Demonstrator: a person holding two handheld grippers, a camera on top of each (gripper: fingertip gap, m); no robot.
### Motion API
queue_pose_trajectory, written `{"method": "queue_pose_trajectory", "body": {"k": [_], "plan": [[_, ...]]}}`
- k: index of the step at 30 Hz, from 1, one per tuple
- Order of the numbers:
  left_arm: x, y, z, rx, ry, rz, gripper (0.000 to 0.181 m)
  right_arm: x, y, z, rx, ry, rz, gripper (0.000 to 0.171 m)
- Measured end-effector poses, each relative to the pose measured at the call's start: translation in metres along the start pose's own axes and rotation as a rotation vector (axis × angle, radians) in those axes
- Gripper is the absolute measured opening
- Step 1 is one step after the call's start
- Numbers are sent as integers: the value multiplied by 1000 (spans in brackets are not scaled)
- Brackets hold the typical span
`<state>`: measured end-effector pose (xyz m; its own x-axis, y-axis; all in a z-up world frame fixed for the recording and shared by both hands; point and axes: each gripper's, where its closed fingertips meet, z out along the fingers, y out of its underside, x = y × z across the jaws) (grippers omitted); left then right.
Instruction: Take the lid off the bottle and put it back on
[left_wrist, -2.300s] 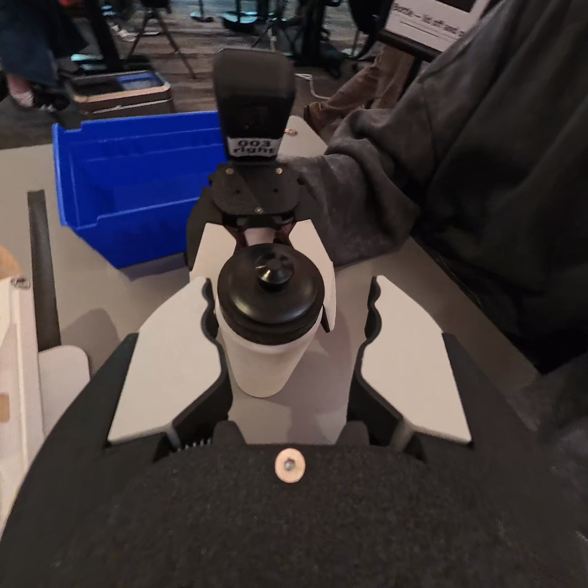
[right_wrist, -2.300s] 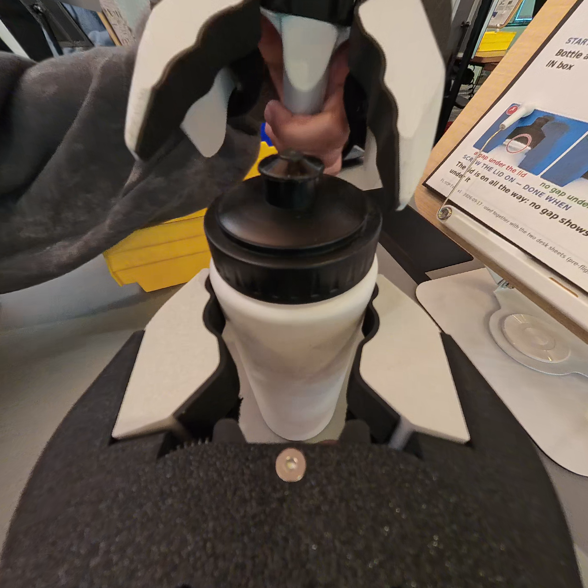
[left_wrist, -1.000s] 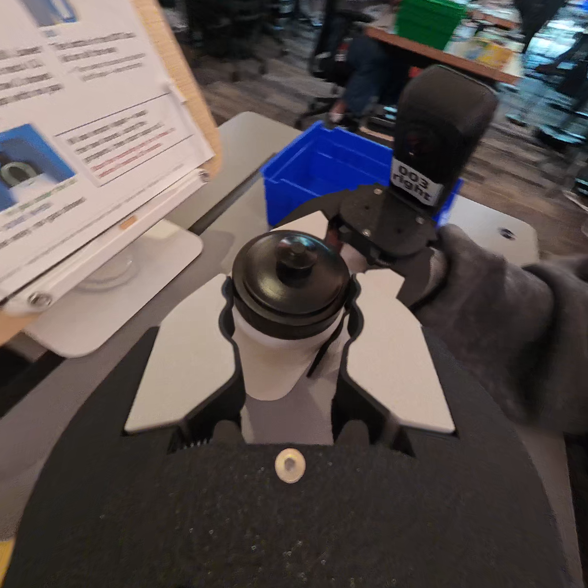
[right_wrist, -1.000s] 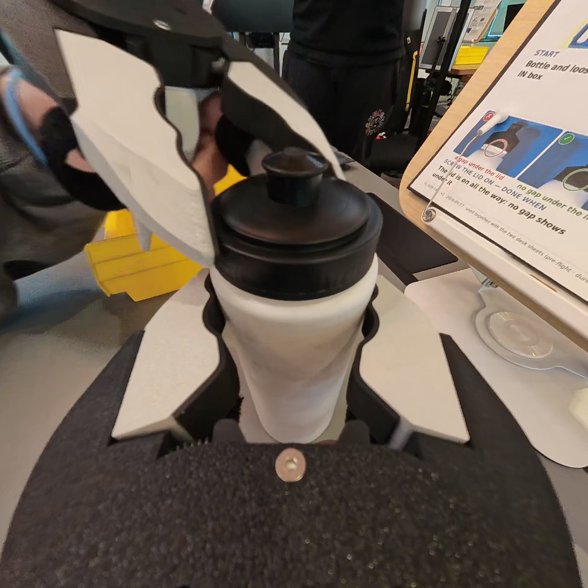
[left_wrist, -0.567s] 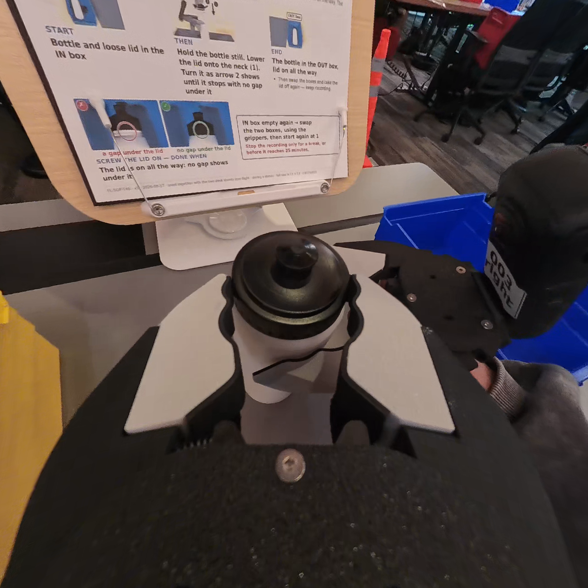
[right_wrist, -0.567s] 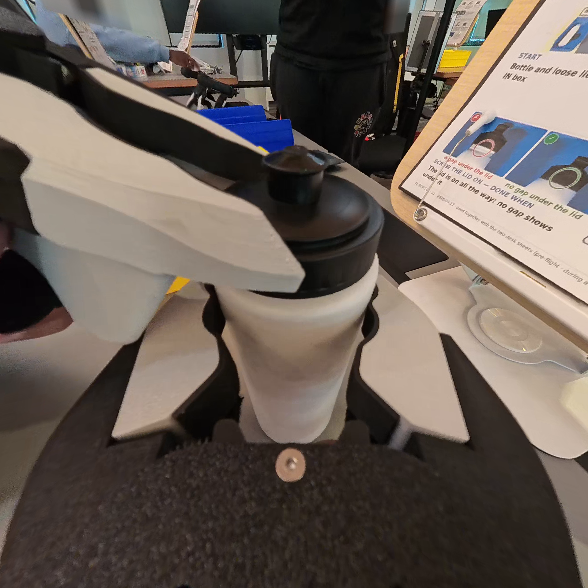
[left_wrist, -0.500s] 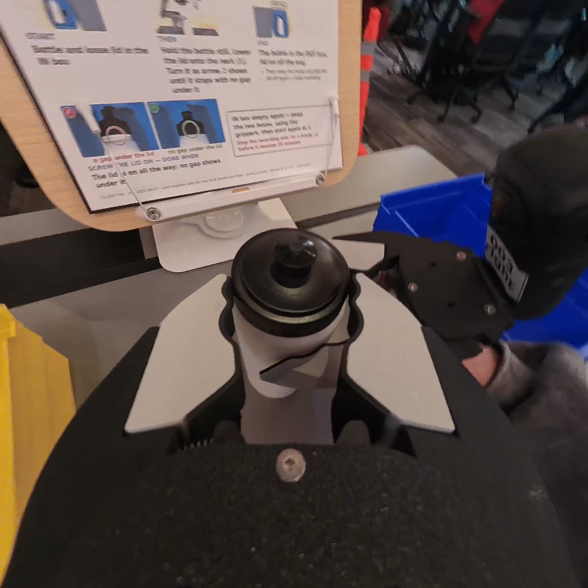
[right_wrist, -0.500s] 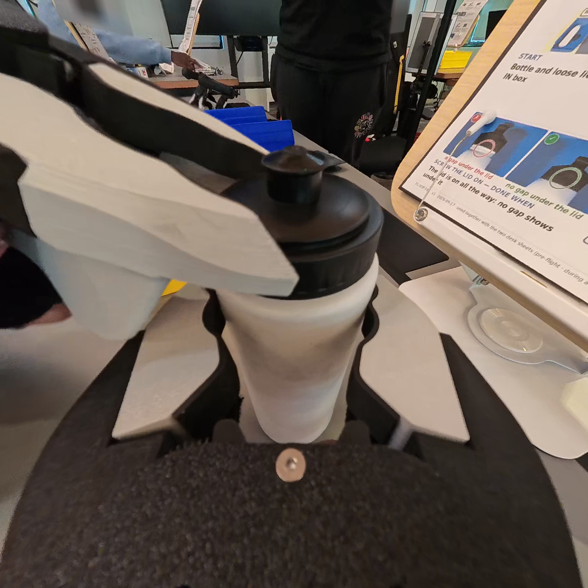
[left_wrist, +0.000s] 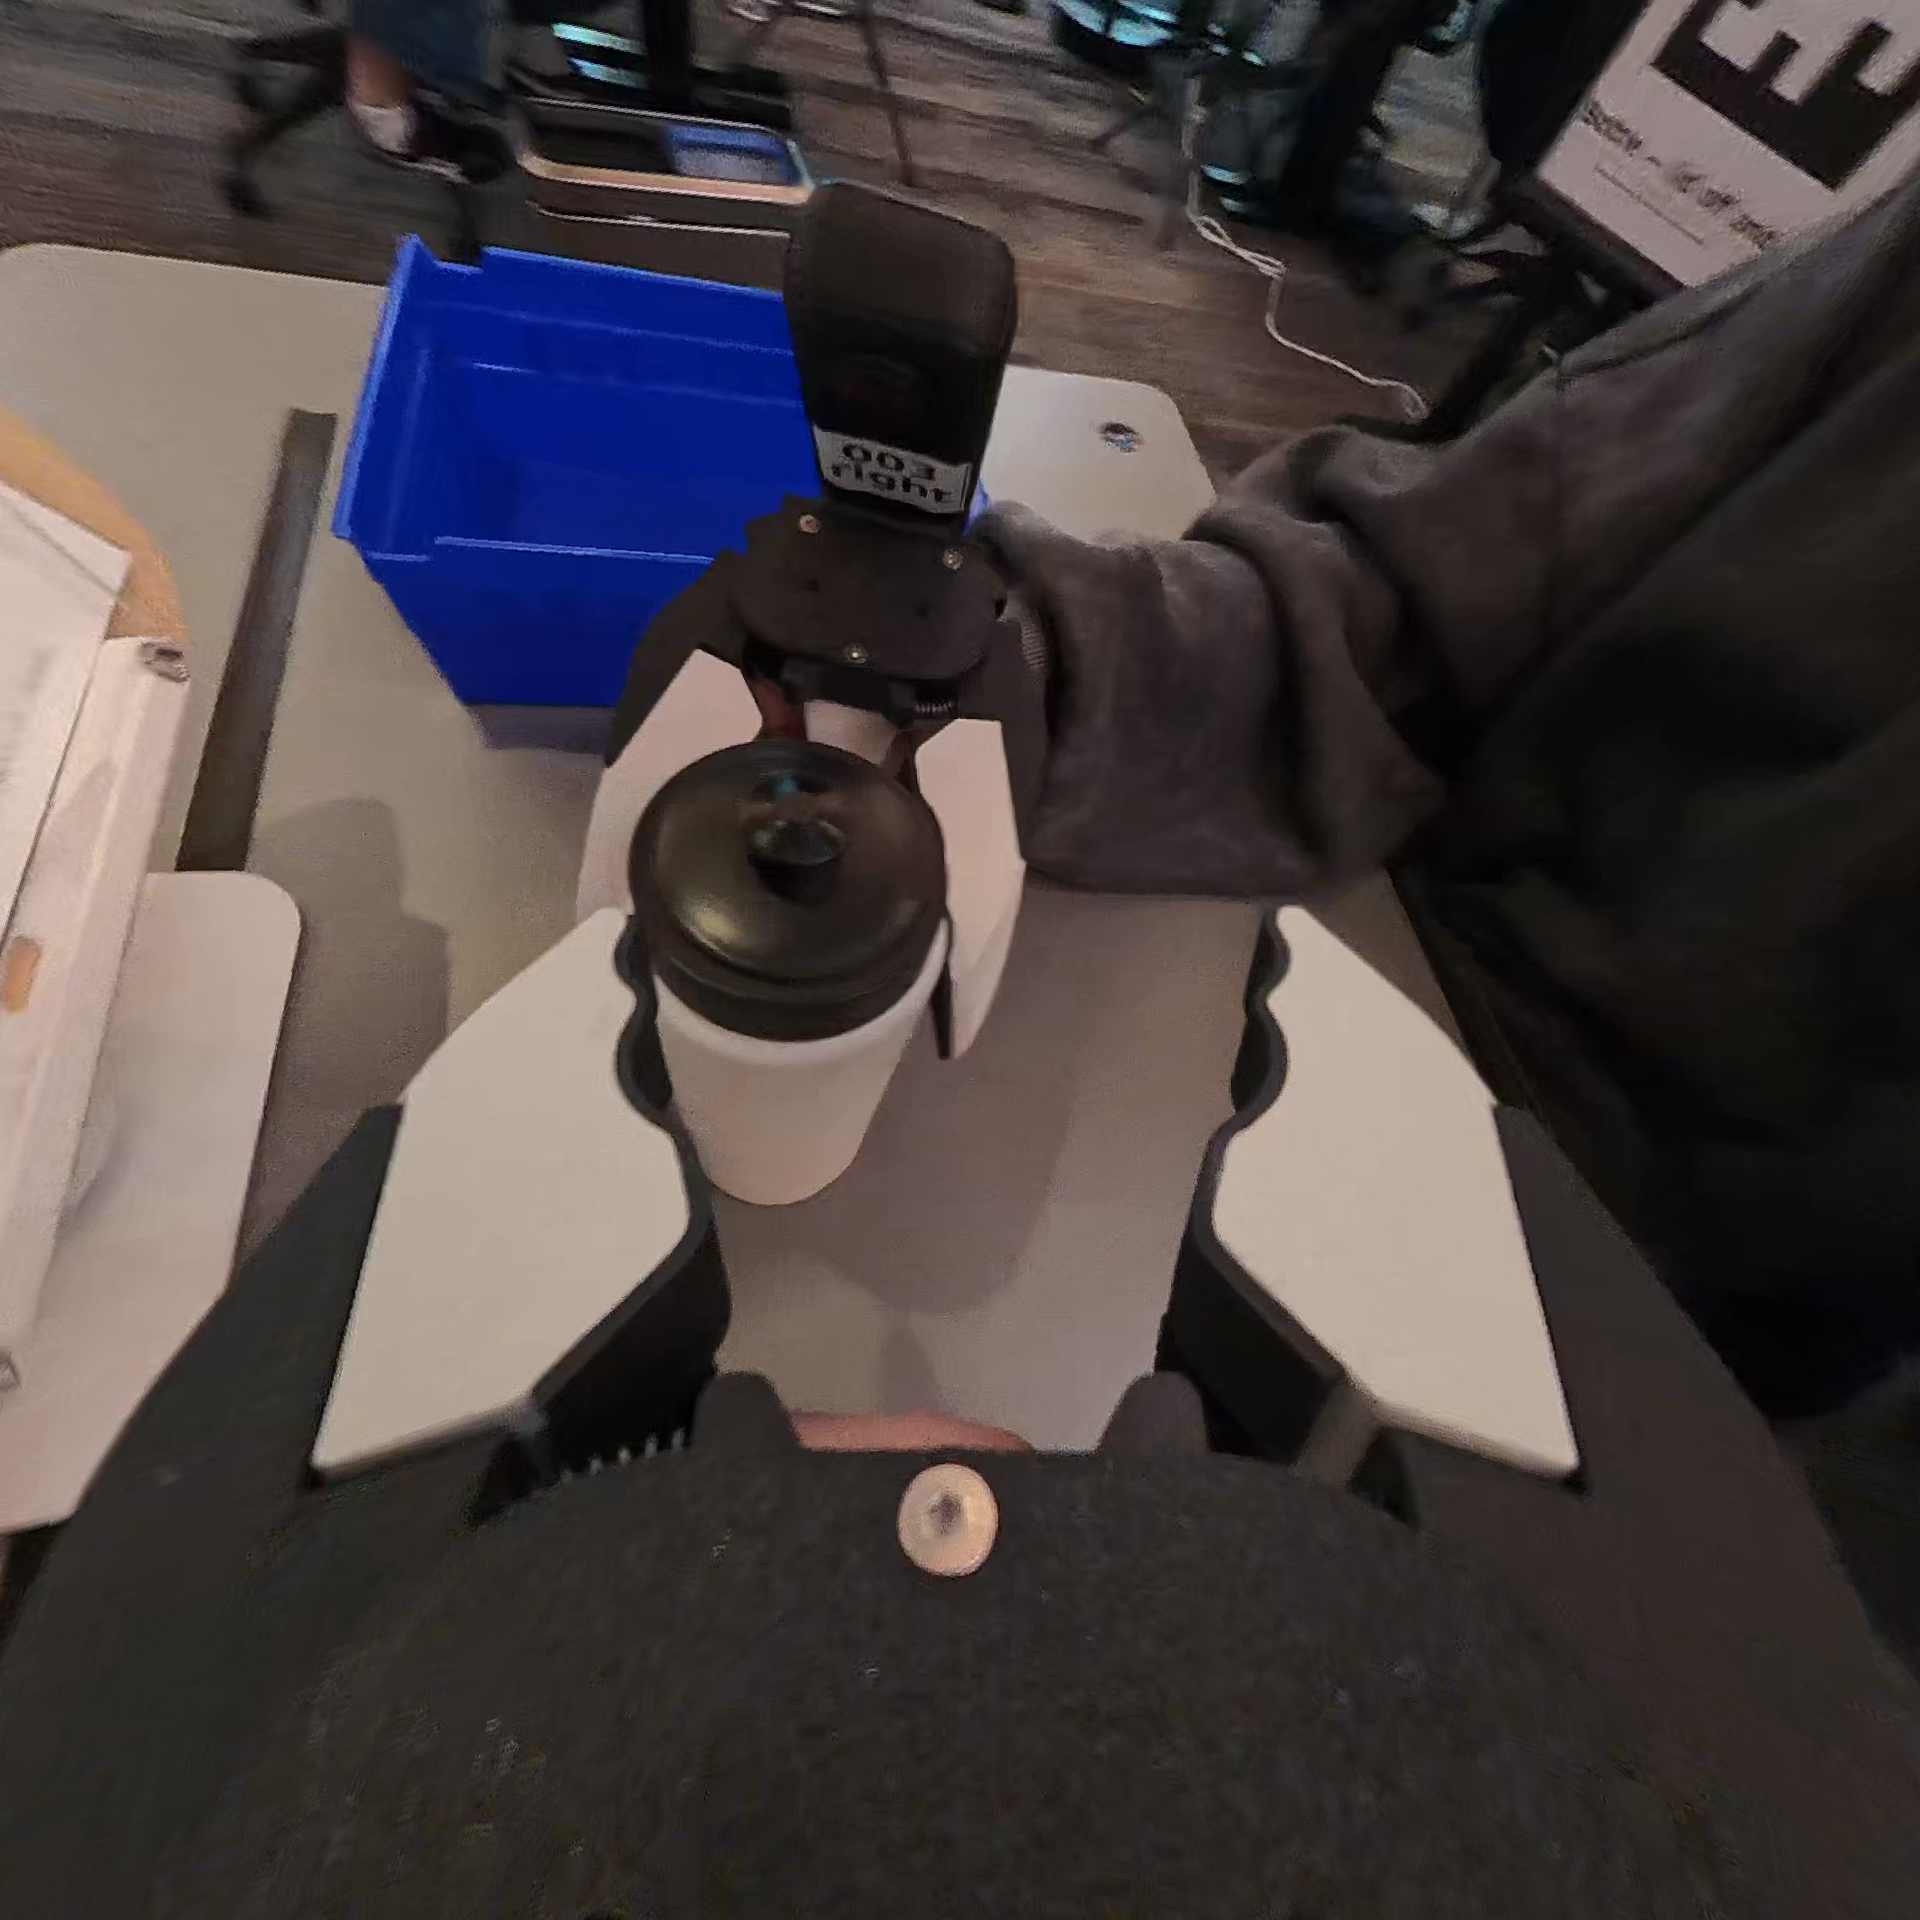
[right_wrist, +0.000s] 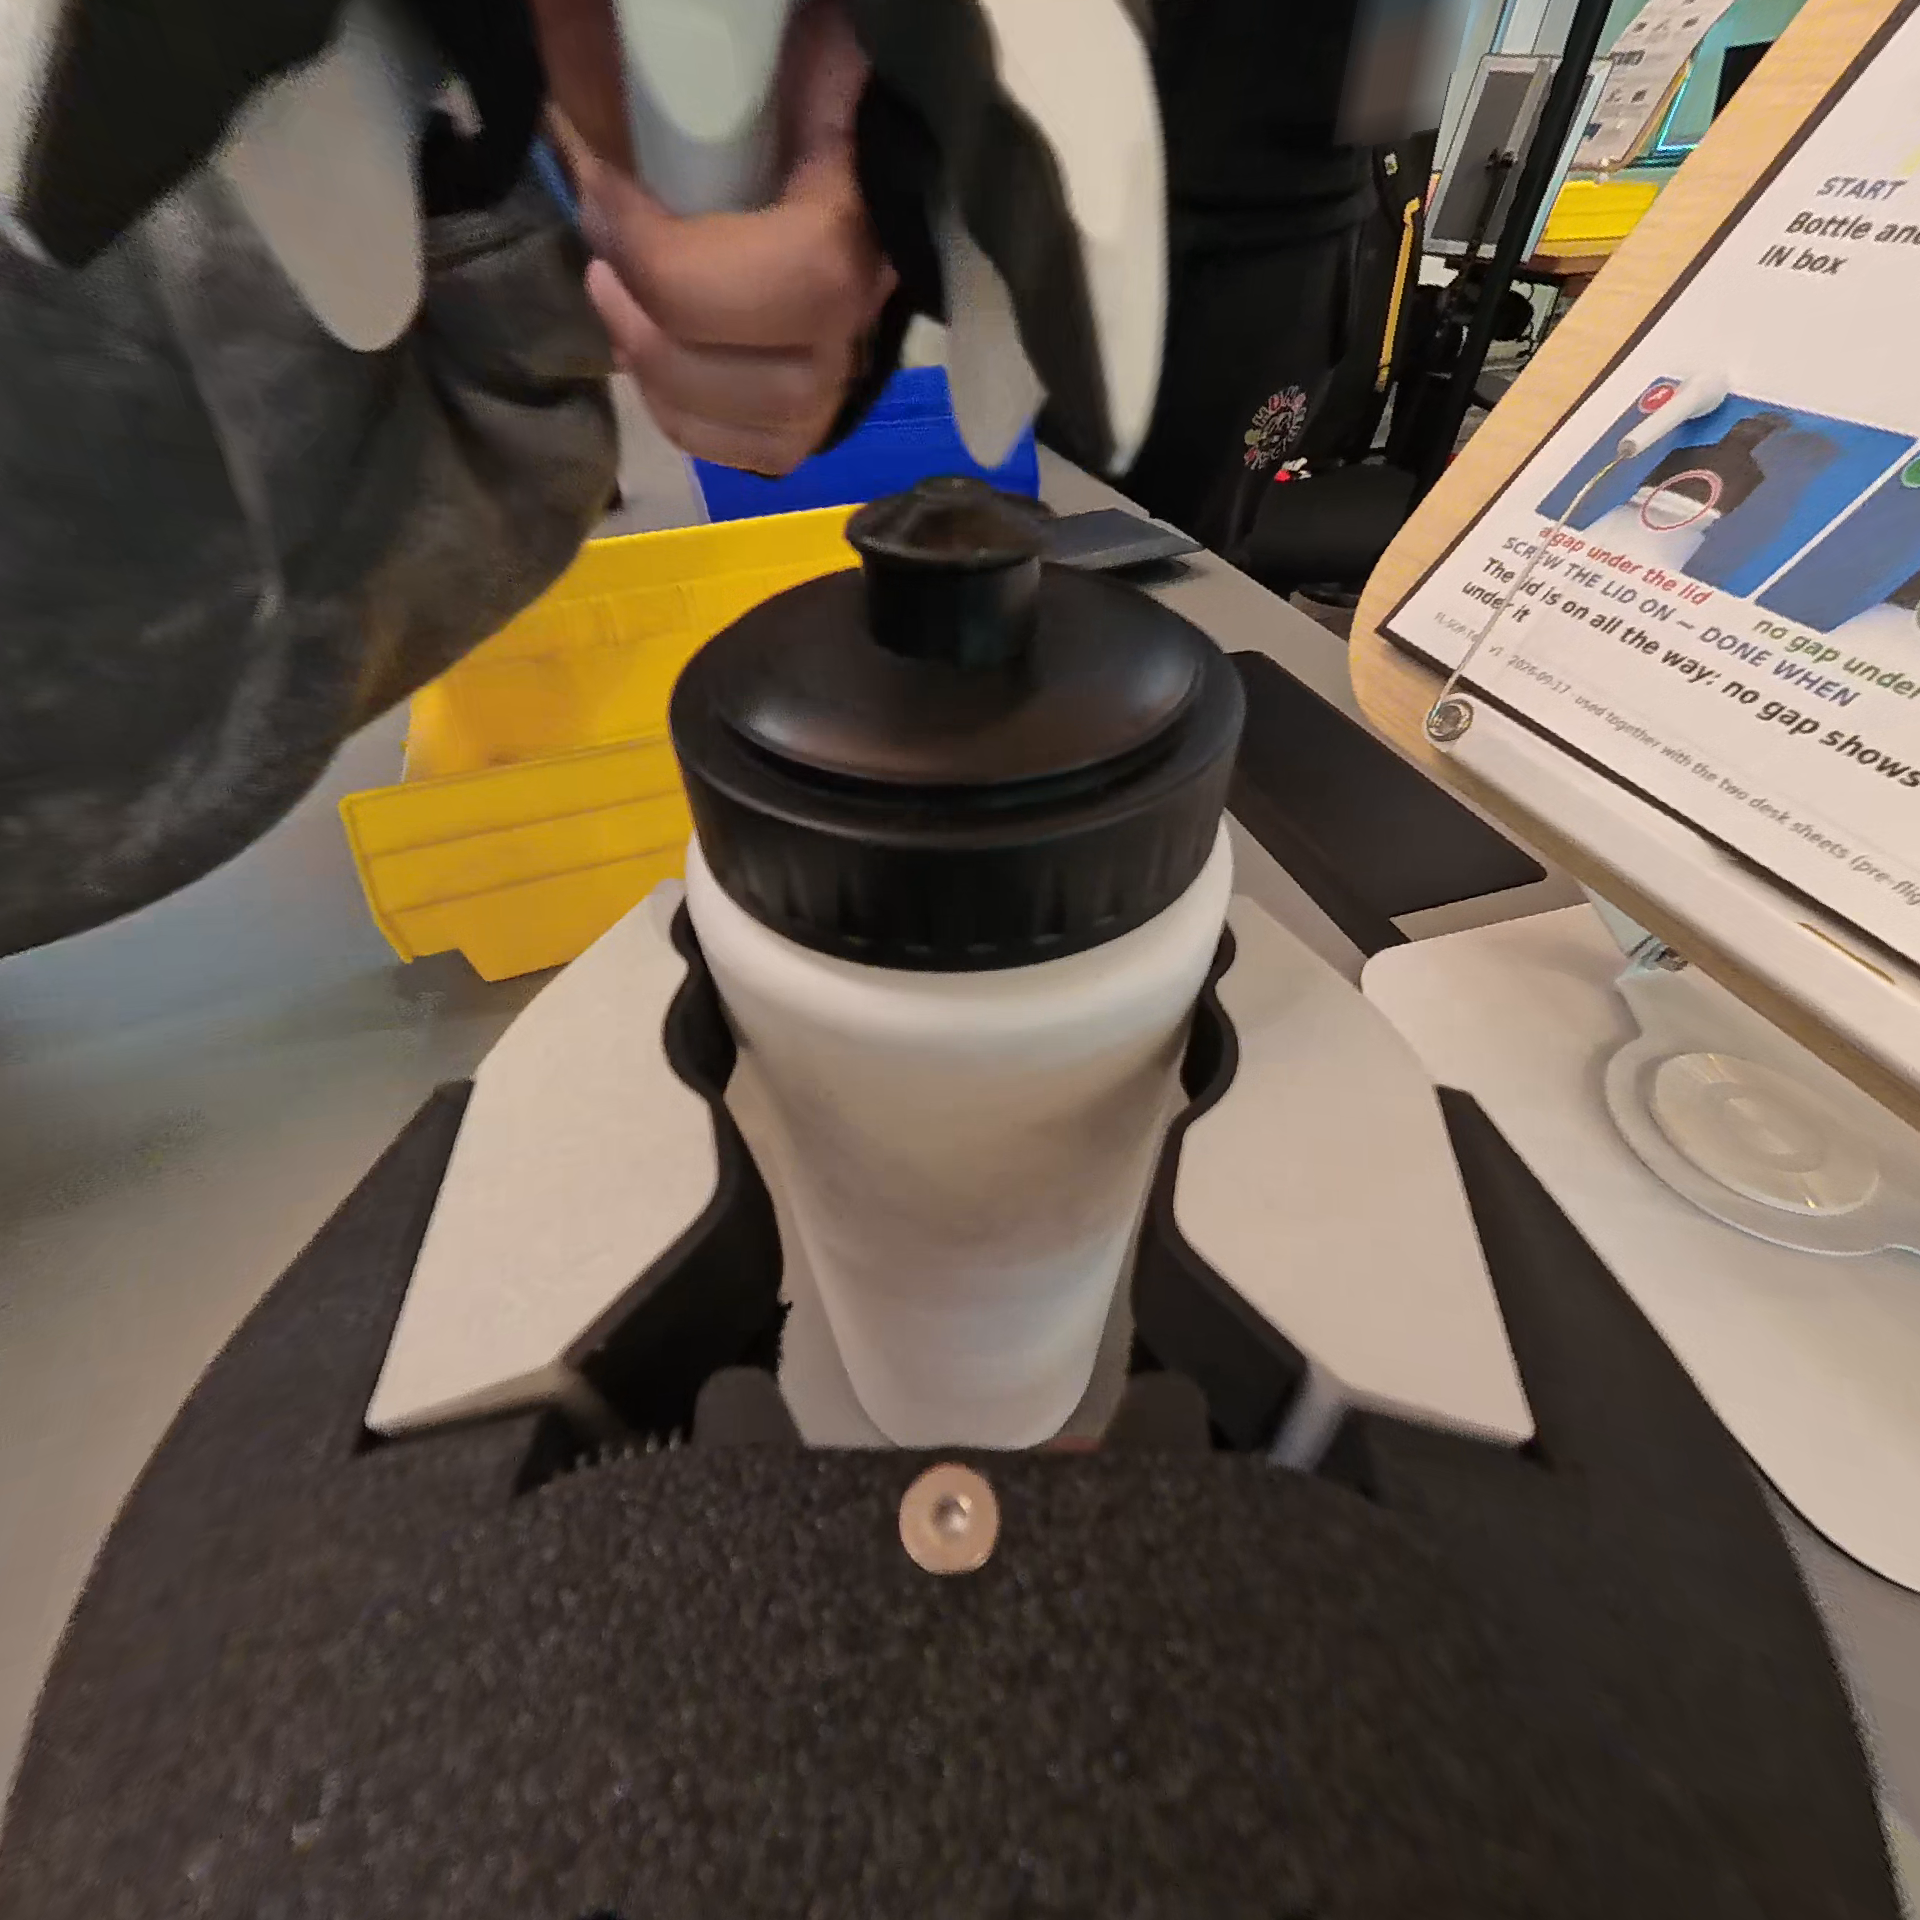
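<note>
My right claw (right_wrist: 951, 1049) is clamped on the white bottle (right_wrist: 956, 1143), gripping its body just under the black lid (right_wrist: 956, 769), and the bottle stands upright on the grey table (left_wrist: 436, 810) straight ahead of my right claw. My left claw (left_wrist: 940, 1049) stands wide apart and holds nothing; the lid sits between its two fingers, hard against the left finger (left_wrist: 520, 1174) and well clear of the right one. The lid looks seated on the neck with no gap that I can make out, so I judge I am in a regrasp between turns, though I cannot tell from here whether I am unscrewing or tightening. The next move calls for centring my left claw on the lid's ribbed rim, closing on it squarely, and twisting while my right claw holds the body steady. By count: one bottle, one lid, two claws. Beyond the bottle from my left claw sits one blue bin (left_wrist: 561, 499); ahead and to the left of my right claw sits one yellow bin (right_wrist: 551, 769), and to its right one instruction board (right_wrist: 1683, 540) on a white stand.
</note>
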<state>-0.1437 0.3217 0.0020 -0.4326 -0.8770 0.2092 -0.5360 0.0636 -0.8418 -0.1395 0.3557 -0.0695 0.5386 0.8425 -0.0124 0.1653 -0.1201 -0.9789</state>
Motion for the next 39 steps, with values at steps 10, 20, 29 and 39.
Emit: {"method": "queue_pose_trajectory", "body": {"k": [10, 20, 29, 39], "plan": [[-27, 5, 33, 105, 280, 180, 88, 2, -1, 1, 22, -5, 20, 87], [-34, 4, 35, 199, 195, 168, 73, 4, 0, 1, 15, 13, 20, 87], [-43, 5, 33, 209, -338, -75, 72, 7, 0, 2, 15, 61, 9, 87], [-55, 6, 26, 288, -1013, -456, 73, 10, -1, 4, 18, 101, 9, 87]]}}
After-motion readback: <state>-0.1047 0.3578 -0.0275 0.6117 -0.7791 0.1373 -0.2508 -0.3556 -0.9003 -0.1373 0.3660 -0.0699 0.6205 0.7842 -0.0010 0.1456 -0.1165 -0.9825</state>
